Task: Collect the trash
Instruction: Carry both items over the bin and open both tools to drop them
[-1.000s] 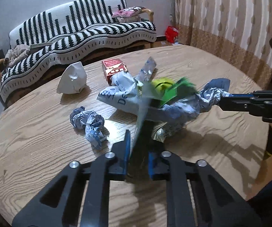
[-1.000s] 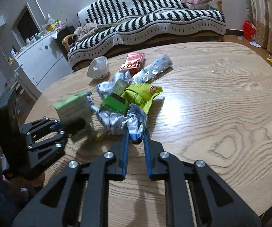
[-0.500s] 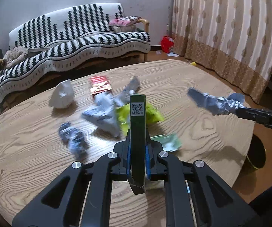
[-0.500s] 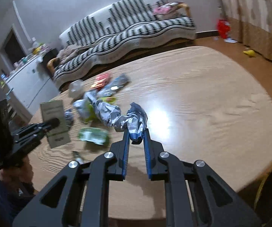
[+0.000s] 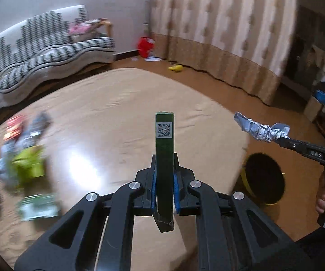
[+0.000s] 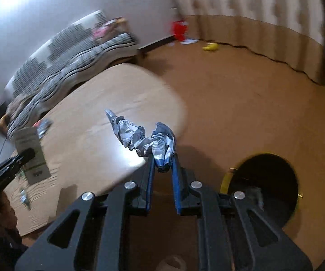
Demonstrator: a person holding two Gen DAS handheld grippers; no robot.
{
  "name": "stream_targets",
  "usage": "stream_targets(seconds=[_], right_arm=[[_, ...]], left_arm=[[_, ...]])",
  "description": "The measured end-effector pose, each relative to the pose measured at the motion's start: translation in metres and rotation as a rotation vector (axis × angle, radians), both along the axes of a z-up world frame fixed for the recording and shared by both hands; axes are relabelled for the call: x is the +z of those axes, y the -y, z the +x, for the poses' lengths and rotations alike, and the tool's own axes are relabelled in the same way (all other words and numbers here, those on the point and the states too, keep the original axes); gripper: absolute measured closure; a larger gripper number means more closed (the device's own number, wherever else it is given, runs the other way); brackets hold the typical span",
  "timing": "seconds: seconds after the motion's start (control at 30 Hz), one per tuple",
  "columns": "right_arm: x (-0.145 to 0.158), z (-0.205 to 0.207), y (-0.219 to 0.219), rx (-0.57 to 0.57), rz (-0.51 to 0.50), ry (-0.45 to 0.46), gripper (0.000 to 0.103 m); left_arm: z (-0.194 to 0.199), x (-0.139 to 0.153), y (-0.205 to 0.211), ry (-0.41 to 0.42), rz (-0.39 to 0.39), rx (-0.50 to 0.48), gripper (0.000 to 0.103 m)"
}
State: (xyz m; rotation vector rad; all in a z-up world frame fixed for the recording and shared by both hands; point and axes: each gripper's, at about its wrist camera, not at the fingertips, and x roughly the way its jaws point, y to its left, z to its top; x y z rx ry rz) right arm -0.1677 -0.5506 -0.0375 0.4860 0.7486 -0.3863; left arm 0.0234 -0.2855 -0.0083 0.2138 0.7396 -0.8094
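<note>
Both my views swung right off the trash pile: in the left wrist view the pile [image 5: 24, 162] now sits blurred at the left edge, and the black bin [image 5: 264, 178] has come into the lower right. My left gripper [image 5: 164, 180] lifted the green box [image 5: 164, 153] clear of the counter [image 5: 117, 103]. My right gripper [image 6: 162, 169] carried the crumpled wrapper [image 6: 142, 135] past the counter edge, bin [image 6: 268, 180] now lower right.

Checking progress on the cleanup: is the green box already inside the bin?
No, the green box is clamped upright in the left gripper over the table, away from the bin.
</note>
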Motion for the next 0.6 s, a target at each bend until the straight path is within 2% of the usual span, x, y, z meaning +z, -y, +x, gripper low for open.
stream_targets(seconds=[0.17,0.27,0.6], right_arm=[[-0.016,-0.046,0.054,-0.177,0.001,-0.042,0.088],[-0.032,-0.069,0.080,-0.266,0.015,-0.110,0.088],[-0.081,-0.087,0.109,-0.351,0.092,-0.279,0.088]], left_arm=[[-0.030,-0.014,0.068,-0.027,-0.027,-0.128,0.092],[-0.047,-0.026,0.100,-0.050,-0.027,-0.197,0.092],[-0.084,-0.063,0.185,-0.098,0.029,-0.363,0.092]])
